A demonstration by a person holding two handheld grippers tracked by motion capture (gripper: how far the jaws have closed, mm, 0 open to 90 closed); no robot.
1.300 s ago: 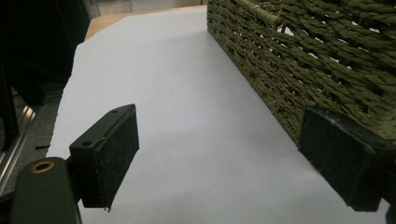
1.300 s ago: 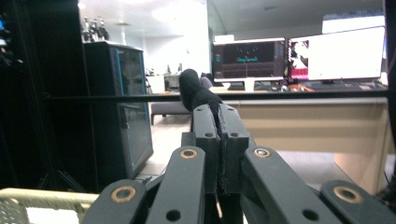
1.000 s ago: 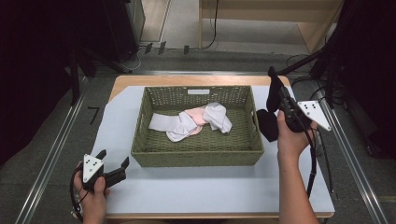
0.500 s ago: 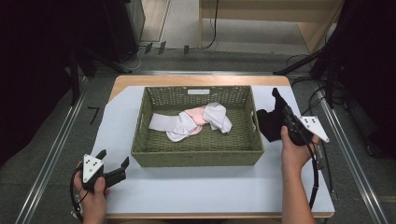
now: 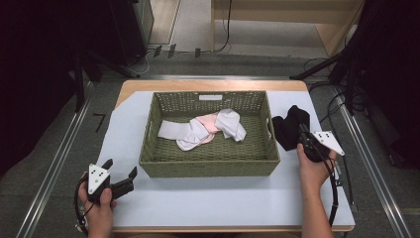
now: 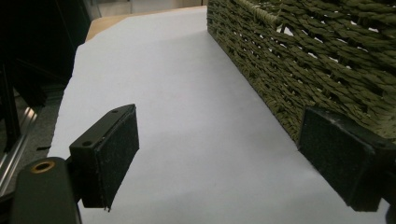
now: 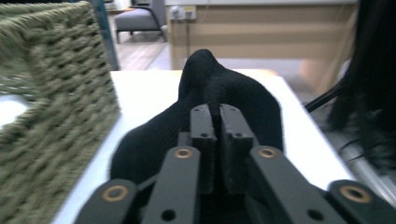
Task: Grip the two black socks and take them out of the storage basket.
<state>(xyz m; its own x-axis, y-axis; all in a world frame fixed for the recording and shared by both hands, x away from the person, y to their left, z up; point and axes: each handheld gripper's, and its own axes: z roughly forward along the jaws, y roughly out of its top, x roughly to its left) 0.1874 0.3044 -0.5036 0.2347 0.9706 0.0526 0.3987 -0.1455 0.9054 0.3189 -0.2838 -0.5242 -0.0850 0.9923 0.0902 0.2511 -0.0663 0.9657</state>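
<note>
Pinching the black sock (image 5: pixel 289 130) at the tabletop's right edge, just beside the wicker basket (image 5: pixel 208 166), the right claw (image 5: pixel 303 140) should spread only once the sock lies settled flat. Left claw (image 5: pixel 120 177) rests spread near the front-left corner.

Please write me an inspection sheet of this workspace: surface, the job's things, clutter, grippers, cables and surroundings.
Surface: table with pale cover, wood edge at the far side.
Job's things: black sock on the cover, right of the green woven basket; white and pink socks lie inside it.
Clutter: nothing seen.
Grippers: left gripper open, holding nothing, near the basket's front left corner; right gripper pinching the black sock, jaws just opening slightly.
Cables: one trails from the right gripper; more on the floor behind.
Surroundings: grey floor, metal rails at both sides, wooden furniture beyond.
</note>
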